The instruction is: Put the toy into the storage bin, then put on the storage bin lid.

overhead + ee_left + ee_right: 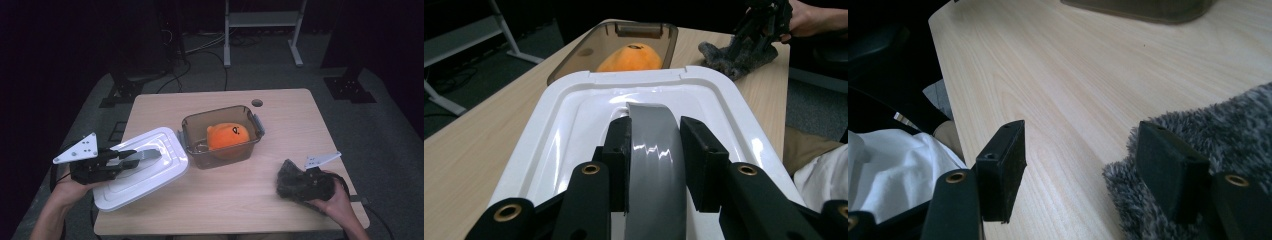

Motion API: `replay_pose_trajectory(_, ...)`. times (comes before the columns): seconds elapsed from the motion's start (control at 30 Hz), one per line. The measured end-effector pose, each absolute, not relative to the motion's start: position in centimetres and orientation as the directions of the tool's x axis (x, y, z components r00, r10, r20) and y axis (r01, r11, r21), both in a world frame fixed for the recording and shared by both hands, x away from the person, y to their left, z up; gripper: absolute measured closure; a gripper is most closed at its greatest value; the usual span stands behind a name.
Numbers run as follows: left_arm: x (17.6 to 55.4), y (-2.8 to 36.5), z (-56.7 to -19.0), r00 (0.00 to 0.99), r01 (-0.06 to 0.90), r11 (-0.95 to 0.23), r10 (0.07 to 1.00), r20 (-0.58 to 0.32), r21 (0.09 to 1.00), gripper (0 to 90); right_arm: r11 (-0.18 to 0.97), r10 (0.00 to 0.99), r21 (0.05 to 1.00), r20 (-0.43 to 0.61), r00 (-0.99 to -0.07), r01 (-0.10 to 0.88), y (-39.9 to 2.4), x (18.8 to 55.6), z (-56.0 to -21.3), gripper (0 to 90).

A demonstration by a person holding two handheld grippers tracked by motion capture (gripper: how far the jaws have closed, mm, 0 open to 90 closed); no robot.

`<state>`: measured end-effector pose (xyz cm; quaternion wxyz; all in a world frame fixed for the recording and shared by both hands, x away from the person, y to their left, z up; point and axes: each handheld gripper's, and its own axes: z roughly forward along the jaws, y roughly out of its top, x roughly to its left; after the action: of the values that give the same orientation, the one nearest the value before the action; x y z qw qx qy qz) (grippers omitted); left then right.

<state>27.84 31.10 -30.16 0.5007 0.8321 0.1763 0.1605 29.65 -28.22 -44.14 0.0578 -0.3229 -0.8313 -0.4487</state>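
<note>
The left gripper [654, 165] has its fingers clamped on the grey handle [651, 145] of the white lid [142, 167], tilted beside the brown box [222, 135]. It looks light, stiff and glossy, so that handle seems the safest hold. Right gripper [1078, 170]: fingers apart over the counter [1058, 85].

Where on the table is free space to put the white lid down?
The bare wood between the brown box and the near edge of the table is free, and so is the strip behind the box. The near right corner is crowded by the grey fuzzy cloth; the lid itself covers the near left.
</note>
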Motion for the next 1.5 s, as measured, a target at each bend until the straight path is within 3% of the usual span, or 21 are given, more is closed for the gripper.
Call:
replay_pose_trajectory(0.53,29.8,28.7,-27.5,0.899,0.102,-0.459,0.423,0.116,0.883,66.9,0.391,0.483,0.708,0.386,-0.786,0.588,-28.2,29.7,-44.1,35.9)
replay_pose_trajectory(1.5,34.7,21.8,-27.0,0.935,0.074,-0.493,0.336,0.111,0.867,66.9,0.379,0.484,0.714,0.389,-0.784,0.589,-28.8,29.7,-44.1,36.0)
